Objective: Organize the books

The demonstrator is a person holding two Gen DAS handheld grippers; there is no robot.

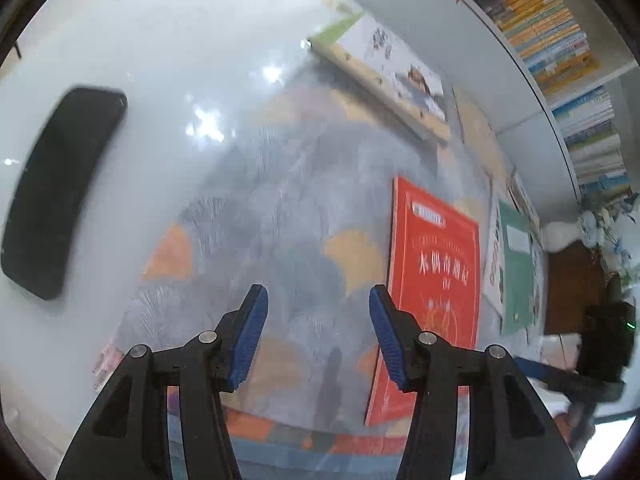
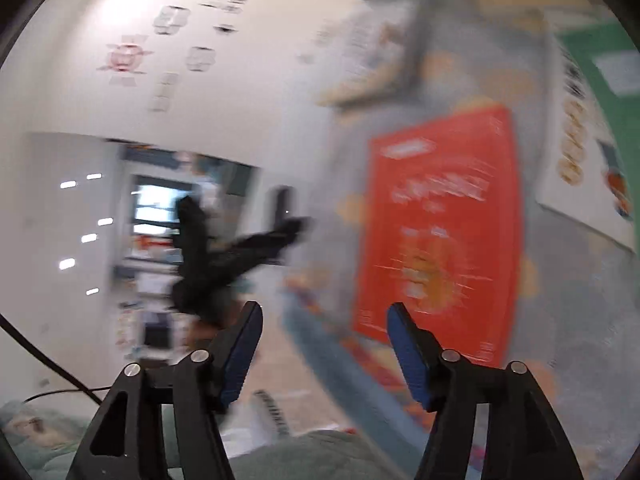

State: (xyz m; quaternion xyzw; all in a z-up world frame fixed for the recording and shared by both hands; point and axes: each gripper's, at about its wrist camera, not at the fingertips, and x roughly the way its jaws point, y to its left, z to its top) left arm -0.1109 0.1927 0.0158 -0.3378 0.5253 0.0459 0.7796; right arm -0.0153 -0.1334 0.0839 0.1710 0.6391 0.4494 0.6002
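Just right of left gripper fingers, red book, flat

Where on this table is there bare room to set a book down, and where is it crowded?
Free: the patterned cloth between the black phone and the red book, and the bare white tabletop beyond the phone. Crowded: past the red book, the green book and the thick book near the shelf.

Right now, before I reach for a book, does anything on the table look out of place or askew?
Yes. A black phone lies among the books, apart on the bare table. The books are scattered flat at different angles: the red book, a green one overlapping others, and a thick white book skewed diagonally.
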